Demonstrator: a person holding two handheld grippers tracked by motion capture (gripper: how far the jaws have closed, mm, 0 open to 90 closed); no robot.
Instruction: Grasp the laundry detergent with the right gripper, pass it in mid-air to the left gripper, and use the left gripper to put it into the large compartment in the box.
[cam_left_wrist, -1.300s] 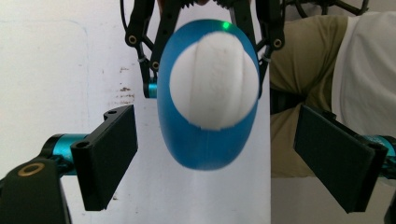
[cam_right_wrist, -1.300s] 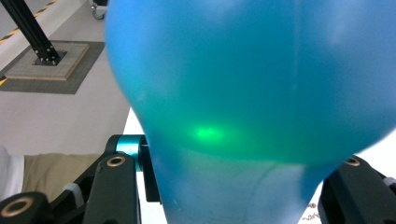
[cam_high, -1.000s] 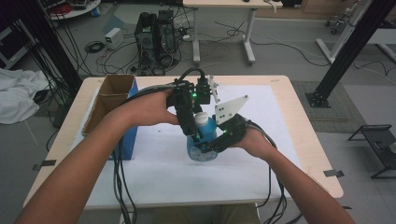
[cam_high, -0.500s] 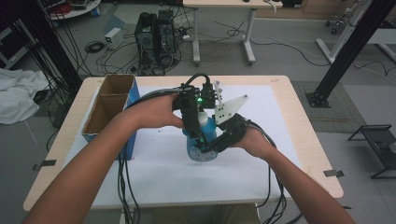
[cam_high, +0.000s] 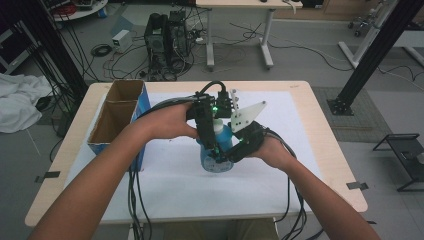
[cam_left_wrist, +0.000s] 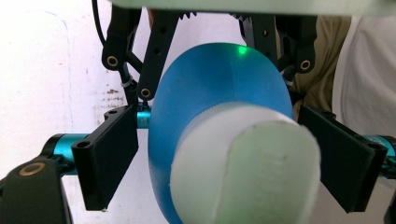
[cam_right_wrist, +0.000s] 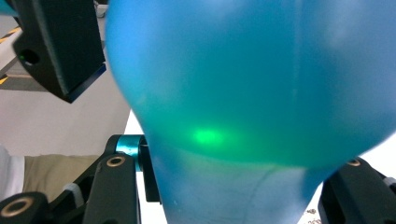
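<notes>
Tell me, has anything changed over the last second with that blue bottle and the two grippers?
Hardly anything. The left gripper tipped slightly more upright over the blue bottle, its jaws either side of the white cap. The right gripper stayed clamped on the bottle's body; the cardboard box didn't move.

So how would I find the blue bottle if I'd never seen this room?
Look at the white mat on the wooden table. Near its middle, two hands meet with black grippers, and the bottle sits between them. It is the only bright blue round thing with a white cap; the cardboard box stands far left.
</notes>
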